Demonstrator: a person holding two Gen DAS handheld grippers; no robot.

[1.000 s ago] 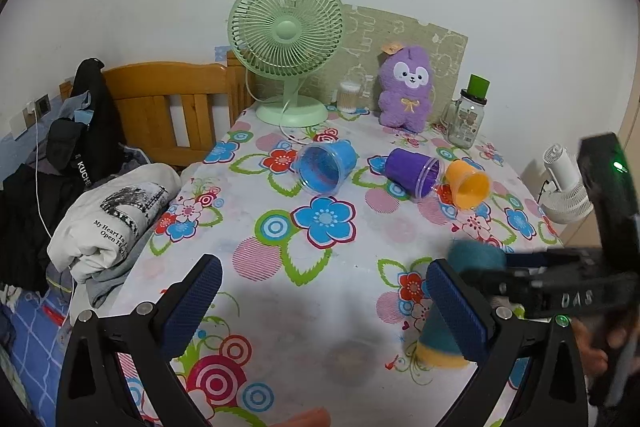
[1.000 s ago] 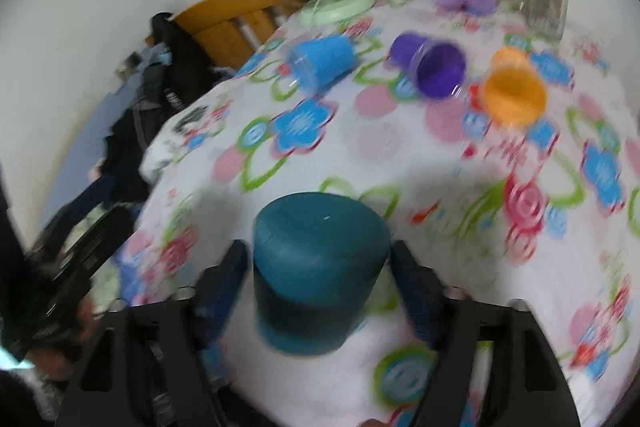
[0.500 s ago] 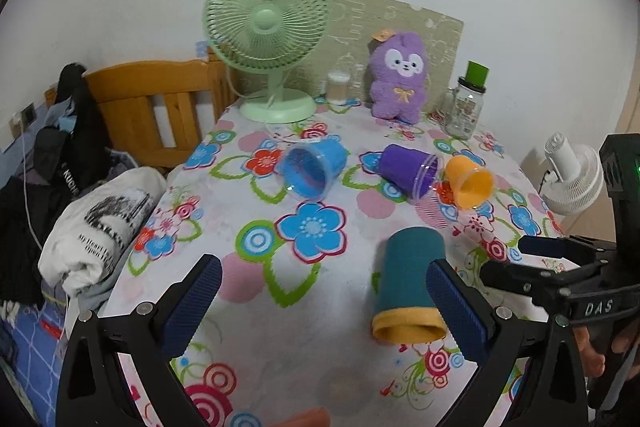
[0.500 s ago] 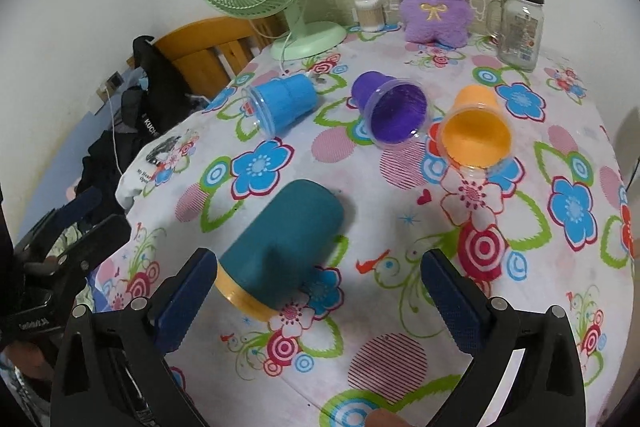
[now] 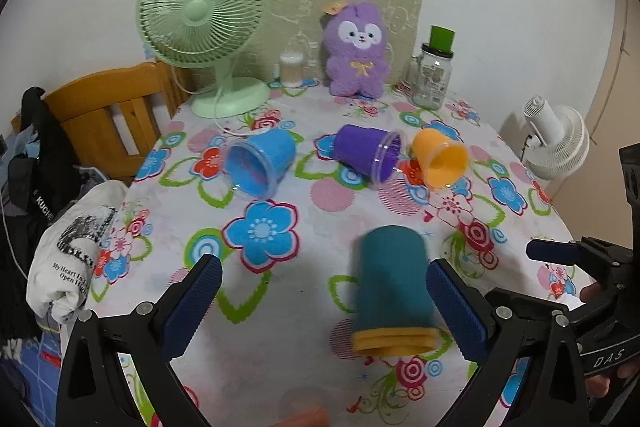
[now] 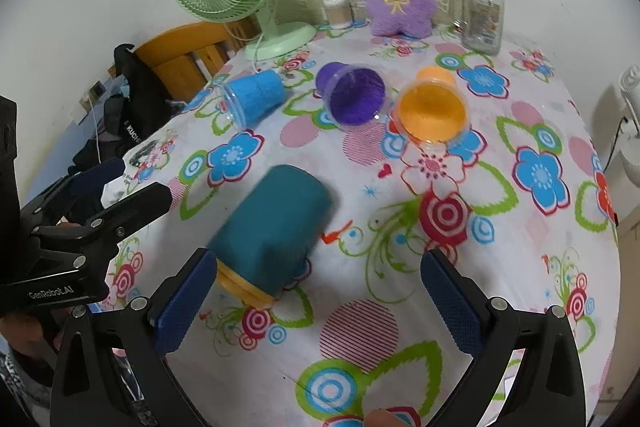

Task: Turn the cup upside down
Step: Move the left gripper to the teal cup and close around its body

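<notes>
Teal cup (image 5: pixel 394 283) with its yellow rim (image 5: pixel 396 339) lies on its side on the flowered bench (image 5: pixel 280 291), rim end toward you and closed base pointing away toward the other cups; it looks slightly blurred in both views; your left hand-held gripper (image 5: pixel 320 303) is spread wide with nothing between its blue pads, and the cup lies just inside the right-hand pad (image 5: pixel 456 311), though you cannot tell from this view whether they touch; your right hand-held gripper (image 6: pixel 316 301) is likewise spread wide and holds nothing, with the cup's rim (image 6: pixel 244 287) near its left-hand pad (image 6: pixel 184 301) and the cup's body (image 6: pixel 276 231) angled away up the bench (image 6: pixel 400 259); each gripper shows at the edge of the other's view, well apart from the cup; farther back three more cups lie tipped over in a row: a blue cup (image 5: pixel 260 167) on the left, a purple cup (image 5: pixel 368 157) in the middle and an orange cup (image 5: pixel 440 159) on the right, the purple and orange ones just beside each other; behind them, against the wall, stand a green fan (image 5: pixel 204 19), a purple plush toy (image 5: pixel 356 55) and a glass jar (image 5: pixel 432 75); a wooden chair (image 5: pixel 112 115) draped with clothes stands at the bench's left side.
</notes>
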